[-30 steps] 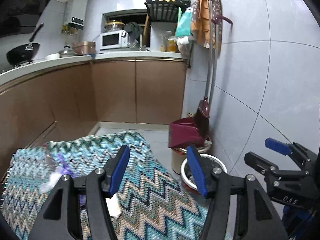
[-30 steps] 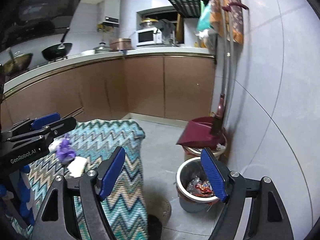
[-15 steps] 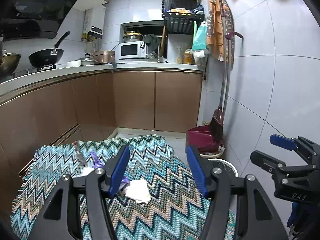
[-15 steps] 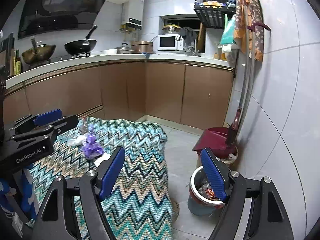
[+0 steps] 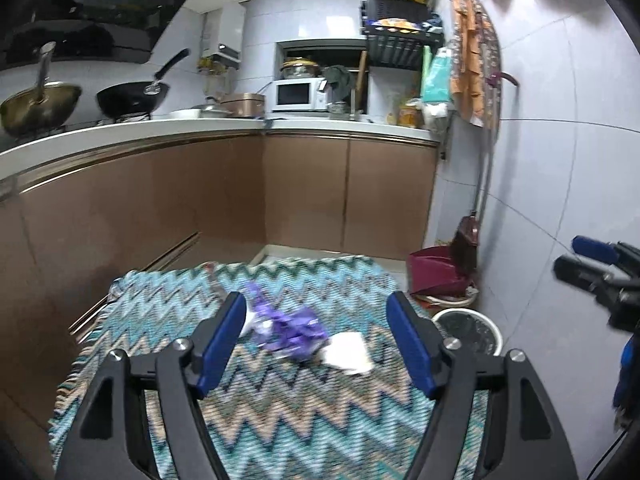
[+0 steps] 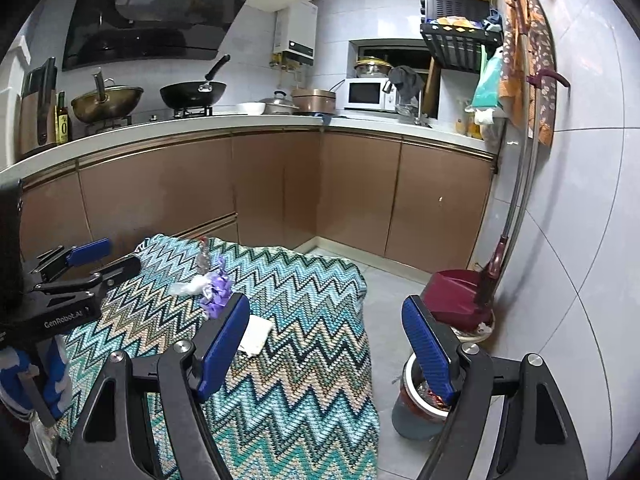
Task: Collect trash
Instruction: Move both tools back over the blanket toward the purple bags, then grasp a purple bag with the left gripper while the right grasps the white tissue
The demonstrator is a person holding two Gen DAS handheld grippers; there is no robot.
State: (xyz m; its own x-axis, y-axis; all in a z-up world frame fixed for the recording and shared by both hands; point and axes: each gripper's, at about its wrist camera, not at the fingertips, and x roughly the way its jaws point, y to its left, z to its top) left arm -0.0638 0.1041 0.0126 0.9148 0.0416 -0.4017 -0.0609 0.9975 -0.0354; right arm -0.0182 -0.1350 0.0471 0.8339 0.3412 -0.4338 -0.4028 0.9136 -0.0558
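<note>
A crumpled purple wrapper and a white paper scrap lie on the zigzag-patterned cloth over a table. Both show in the right wrist view too, the wrapper and the paper, with a clear plastic piece beside them. My left gripper is open and empty, above the cloth with the wrapper between its fingers in view. My right gripper is open and empty, over the cloth's right edge. A round trash bin with rubbish inside stands on the floor to the right and shows in the left wrist view.
A dark red dustpan and broom lean against the tiled right wall behind the bin. Brown cabinets under a white counter run along the back and left. Grey floor lies between the table and the wall.
Both cameras have risen and pulled back, so more of the kitchen shows. The wrapper and paper now sit between my left fingers in view. Both grippers stay open.
</note>
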